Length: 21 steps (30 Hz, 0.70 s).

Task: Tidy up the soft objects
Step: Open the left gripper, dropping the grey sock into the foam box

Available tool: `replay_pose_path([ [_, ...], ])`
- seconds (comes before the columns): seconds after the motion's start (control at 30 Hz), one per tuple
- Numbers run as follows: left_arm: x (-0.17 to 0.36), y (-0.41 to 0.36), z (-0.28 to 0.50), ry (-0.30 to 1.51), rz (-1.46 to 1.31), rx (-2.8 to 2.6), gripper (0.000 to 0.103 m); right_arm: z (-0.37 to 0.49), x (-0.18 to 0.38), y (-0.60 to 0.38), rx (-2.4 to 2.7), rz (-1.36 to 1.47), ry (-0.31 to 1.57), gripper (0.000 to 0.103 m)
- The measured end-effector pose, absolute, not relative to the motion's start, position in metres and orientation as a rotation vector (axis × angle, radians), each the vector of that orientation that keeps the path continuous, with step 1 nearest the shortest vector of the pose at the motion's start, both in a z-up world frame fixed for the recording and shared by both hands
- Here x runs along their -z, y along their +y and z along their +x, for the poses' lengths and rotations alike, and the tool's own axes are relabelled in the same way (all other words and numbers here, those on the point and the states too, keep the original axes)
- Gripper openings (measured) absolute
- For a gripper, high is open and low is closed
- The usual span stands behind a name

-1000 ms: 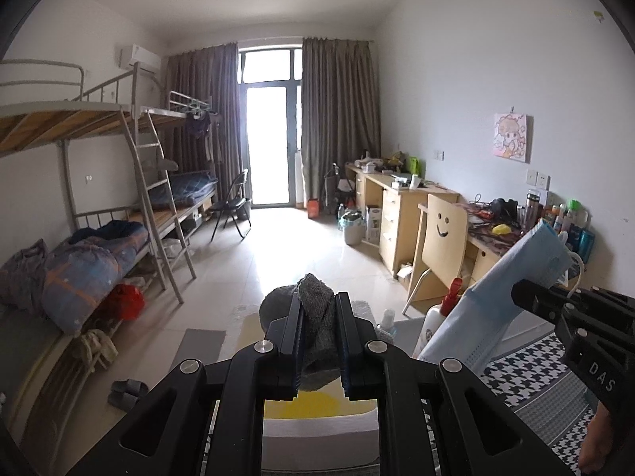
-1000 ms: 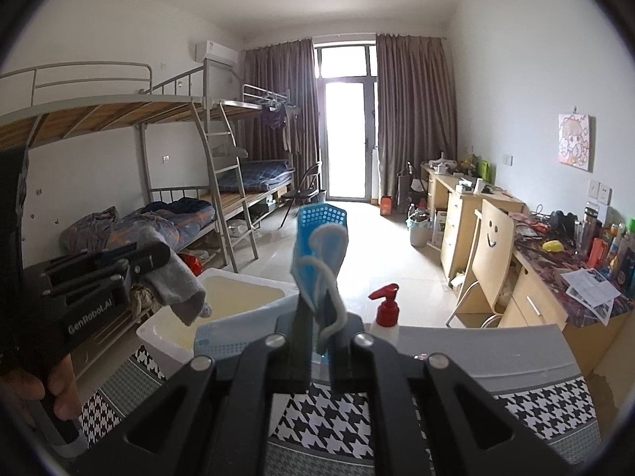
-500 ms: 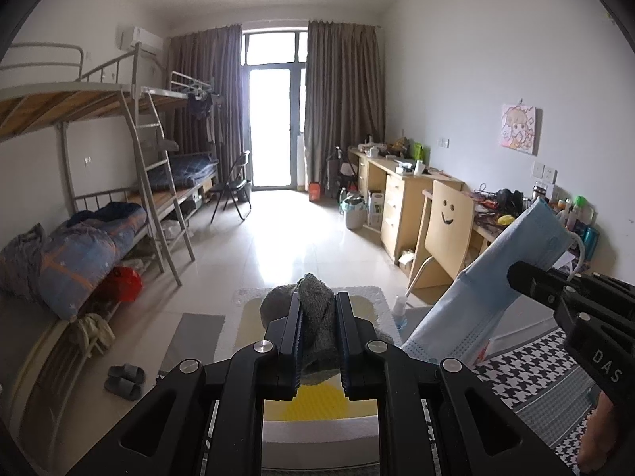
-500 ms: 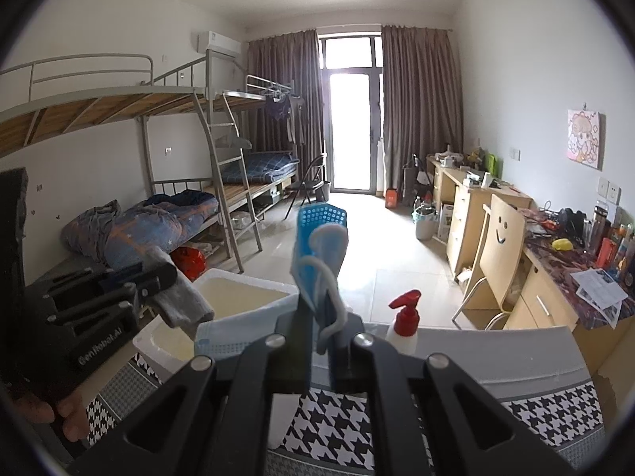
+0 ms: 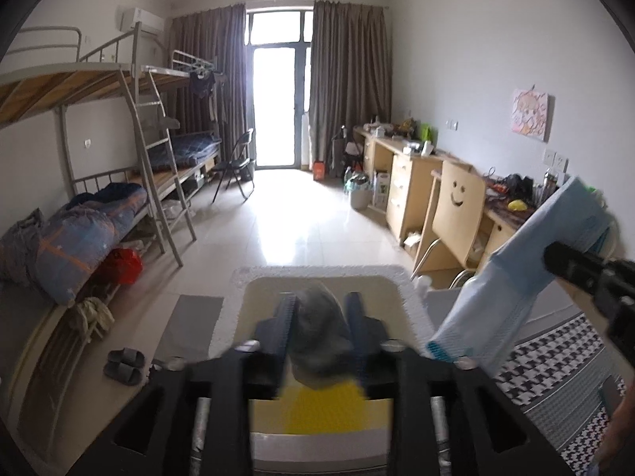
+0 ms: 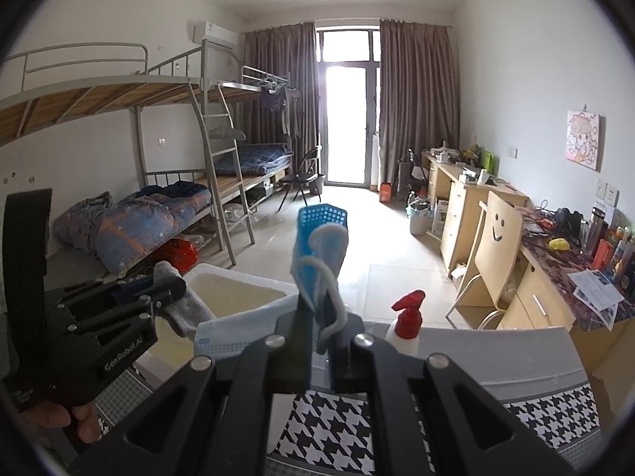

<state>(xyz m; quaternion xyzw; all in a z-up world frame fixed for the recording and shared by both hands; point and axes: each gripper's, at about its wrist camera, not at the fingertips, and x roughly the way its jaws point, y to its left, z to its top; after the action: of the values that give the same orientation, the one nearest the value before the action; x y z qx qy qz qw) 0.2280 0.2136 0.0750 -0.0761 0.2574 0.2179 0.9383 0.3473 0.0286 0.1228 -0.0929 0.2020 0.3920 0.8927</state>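
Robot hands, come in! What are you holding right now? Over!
Left gripper open, grey sock loose between fingers, over white foam box. Right gripper shut on blue face mask. Nothing blocking the box.

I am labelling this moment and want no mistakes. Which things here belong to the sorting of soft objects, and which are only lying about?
Belong to the job:
- left gripper, jaws open, with the grey cloth between them
- right gripper, shut on the face mask
- white box

Lying about:
- spray bottle
- chair
- slippers
- bunk bed
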Motion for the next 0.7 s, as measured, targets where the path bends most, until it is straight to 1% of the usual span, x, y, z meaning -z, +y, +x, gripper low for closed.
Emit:
replay_pose_path([
  [0.03, -0.075, 0.215, 0.228, 0.528, -0.159, -0.45, 0.063, 0.348, -0.122, 0.029, -0.812, -0.194, 0.422, 0.009],
  [0.07, -0.074, 0.217, 0.226, 0.525, -0.164, -0.464, 0.077, 0.349, -0.121, 0.03, -0.809, -0.194, 0.425, 0.009],
  [0.1, -0.073, 0.218, 0.224, 0.519, -0.166, -0.478, 0.081, 0.35, -0.121, 0.03, -0.807, -0.192, 0.428, 0.009],
  [0.13, -0.074, 0.219, 0.222, 0.514, -0.166, -0.489, 0.084, 0.352, -0.12, 0.03, -0.809, -0.191, 0.43, 0.009],
  [0.2, -0.075, 0.221, 0.217, 0.51, -0.17, -0.502, 0.085, 0.352, -0.12, 0.032, -0.809, -0.191, 0.433, 0.009],
  [0.27, -0.077, 0.223, 0.212, 0.5, -0.184, -0.51, 0.092, 0.352, -0.121, 0.035, -0.809, -0.193, 0.432, 0.009],
  [0.37, -0.079, 0.224, 0.206, 0.479, -0.193, -0.533, 0.099, 0.351, -0.121, 0.038, -0.814, -0.193, 0.432, 0.009],
  [0.7, -0.081, 0.23, 0.194, 0.469, -0.197, -0.566, 0.1, 0.346, -0.12, 0.053, -0.84, -0.202, 0.446, 0.008],
])
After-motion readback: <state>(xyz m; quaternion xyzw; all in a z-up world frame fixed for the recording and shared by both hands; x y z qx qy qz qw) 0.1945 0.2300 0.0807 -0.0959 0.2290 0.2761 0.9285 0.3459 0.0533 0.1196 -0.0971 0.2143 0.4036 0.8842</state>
